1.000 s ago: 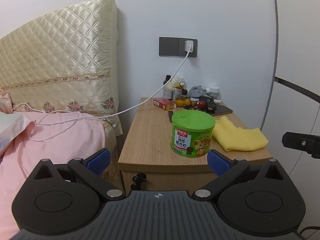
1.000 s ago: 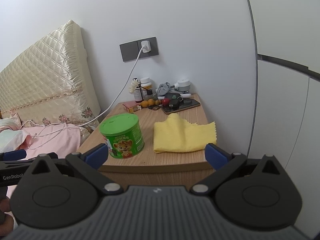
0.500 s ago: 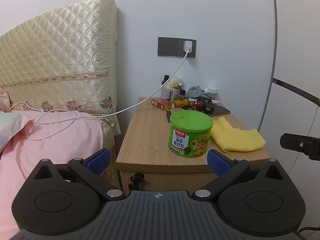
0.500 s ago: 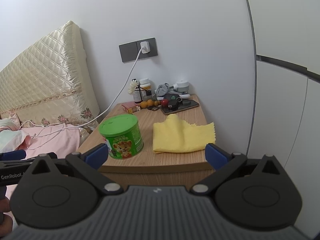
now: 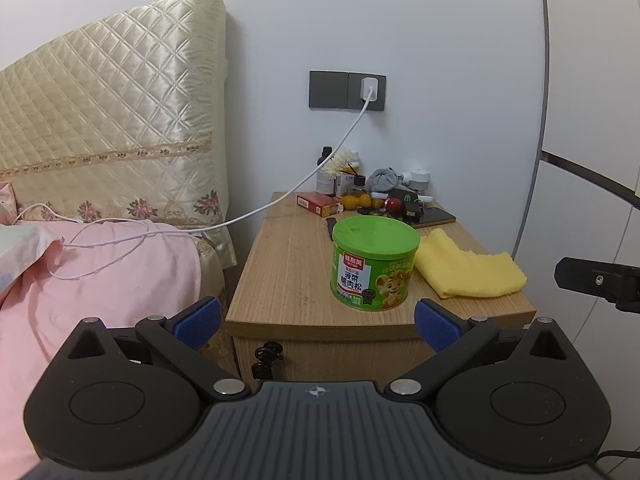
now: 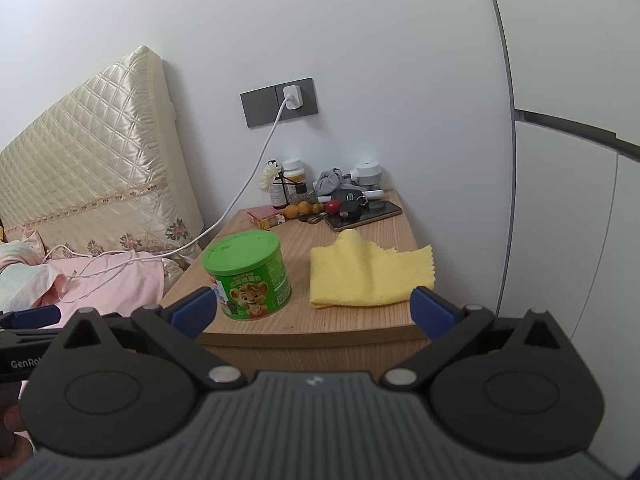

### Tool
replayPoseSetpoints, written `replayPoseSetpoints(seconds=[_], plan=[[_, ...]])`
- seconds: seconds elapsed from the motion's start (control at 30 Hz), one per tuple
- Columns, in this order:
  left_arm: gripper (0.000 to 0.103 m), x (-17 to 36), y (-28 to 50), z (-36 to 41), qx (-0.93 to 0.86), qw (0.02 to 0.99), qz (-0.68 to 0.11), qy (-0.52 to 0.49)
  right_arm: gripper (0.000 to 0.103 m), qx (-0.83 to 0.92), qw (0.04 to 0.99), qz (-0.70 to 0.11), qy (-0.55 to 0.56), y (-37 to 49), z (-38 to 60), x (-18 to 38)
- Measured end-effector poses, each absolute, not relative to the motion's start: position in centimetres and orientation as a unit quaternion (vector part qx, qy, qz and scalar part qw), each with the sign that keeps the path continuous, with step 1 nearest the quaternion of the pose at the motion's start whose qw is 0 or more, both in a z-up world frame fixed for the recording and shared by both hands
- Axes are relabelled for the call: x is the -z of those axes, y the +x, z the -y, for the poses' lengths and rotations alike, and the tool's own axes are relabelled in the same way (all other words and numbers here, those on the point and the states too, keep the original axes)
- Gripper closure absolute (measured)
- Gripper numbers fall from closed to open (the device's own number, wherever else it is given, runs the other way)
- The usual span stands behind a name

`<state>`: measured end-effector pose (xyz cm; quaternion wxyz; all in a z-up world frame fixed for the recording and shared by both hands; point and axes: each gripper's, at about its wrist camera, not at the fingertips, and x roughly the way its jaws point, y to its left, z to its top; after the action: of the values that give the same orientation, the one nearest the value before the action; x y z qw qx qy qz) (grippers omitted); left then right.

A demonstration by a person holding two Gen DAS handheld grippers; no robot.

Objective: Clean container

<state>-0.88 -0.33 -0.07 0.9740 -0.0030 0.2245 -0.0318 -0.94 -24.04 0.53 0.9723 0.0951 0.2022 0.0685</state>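
- The left gripper hangs in front of the nightstand, short of its near edge, jaws spread wide and empty.
- The right gripper hangs likewise before that edge, jaws wide apart, nothing held.
- The green can stands upright on the nightstand near the front edge, lid on; in the left view it lies ahead and a little right of centre, so the left gripper looks the better placed for it.
- The yellow cloth lies flat just right of the can, apart from it, straight ahead of the right gripper.
- Bottles, a phone and small clutter crowd the nightstand's back edge, by the wall.
- Judgement: no wiping has begun; cloth first, probably.
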Motion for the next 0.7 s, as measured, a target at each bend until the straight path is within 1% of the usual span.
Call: replayPoseSetpoints(seconds=[0.3,0.5,0.63,0.7], plan=[[0.0,1.0,-0.8,0.5,0.066,0.975,-0.211,-0.019,0.0,-0.076,0.974,-0.189,0.102,-1.0,24.2,-0.1],[0.0,1.1,-0.3,1.4,0.074,0.977,-0.2,-0.01,0.0,-0.085,0.974,-0.184,0.1,-0.2,24.2,0.4],[0.0,1.3,0.5,1.7,0.053,0.979,-0.199,0.004,0.0,-0.103,0.973,-0.166,0.119,0.4,24.9,0.2],[0.0,1.3,0.9,1.6,0.051,0.979,-0.198,-0.016,0.0,-0.111,0.975,-0.156,0.111,0.7,25.1,-0.4]])
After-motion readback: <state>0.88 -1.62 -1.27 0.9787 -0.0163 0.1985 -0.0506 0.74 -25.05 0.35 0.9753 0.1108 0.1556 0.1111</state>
